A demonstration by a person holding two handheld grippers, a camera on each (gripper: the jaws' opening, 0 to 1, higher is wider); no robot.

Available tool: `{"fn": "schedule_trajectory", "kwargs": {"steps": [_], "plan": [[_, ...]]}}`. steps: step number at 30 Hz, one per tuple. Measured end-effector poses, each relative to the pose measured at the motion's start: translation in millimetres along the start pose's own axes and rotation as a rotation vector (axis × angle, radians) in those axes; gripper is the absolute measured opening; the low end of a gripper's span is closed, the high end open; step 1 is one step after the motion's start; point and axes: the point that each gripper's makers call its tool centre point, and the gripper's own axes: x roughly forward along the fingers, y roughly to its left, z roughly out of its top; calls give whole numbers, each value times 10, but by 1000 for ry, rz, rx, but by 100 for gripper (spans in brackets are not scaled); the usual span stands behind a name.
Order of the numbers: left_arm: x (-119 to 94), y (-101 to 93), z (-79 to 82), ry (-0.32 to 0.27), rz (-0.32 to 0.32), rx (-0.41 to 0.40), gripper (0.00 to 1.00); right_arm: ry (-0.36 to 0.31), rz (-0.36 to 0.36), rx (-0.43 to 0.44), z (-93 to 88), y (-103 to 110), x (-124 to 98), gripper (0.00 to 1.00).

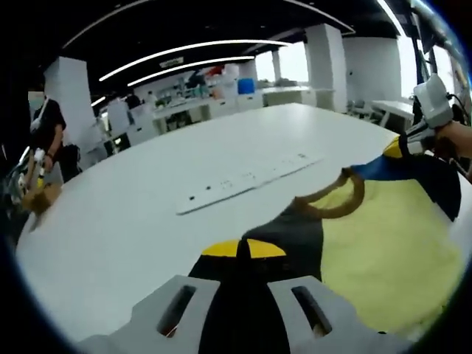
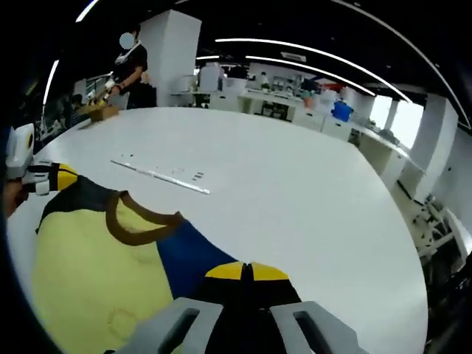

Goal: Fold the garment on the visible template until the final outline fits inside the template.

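A garment lies spread on the white table (image 1: 147, 221), its yellow body (image 1: 383, 243) stretched between my two grippers. It has a brown collar (image 1: 335, 200), a blue shoulder (image 1: 380, 168) and a black shoulder (image 1: 295, 236). My left gripper (image 1: 243, 249) is shut on the black shoulder, its yellow tips pressed together. The right gripper (image 1: 394, 147) enters from the right, held by a hand, and pinches the blue shoulder. In the right gripper view, my right gripper (image 2: 247, 271) is shut on the blue part (image 2: 188, 254) of the garment (image 2: 81, 273). The left gripper (image 2: 63, 177) holds the black corner at the far left.
A long white strip (image 1: 251, 181) (image 2: 158, 175) lies on the table beyond the collar. A person (image 1: 46, 129) (image 2: 129, 66) stands at the table's far edge beside a brown box (image 1: 37, 198). Desks and pillars stand behind.
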Motion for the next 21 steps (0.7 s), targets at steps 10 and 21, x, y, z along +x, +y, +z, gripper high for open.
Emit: {"fn": "schedule_trajectory", "kwargs": {"steps": [10, 21], "plan": [[-72, -22, -14, 4, -21, -18, 2, -1, 17, -60, 11, 85, -30, 2], [-347, 12, 120, -80, -44, -68, 39, -15, 144, 9, 58, 254, -306, 53]]}}
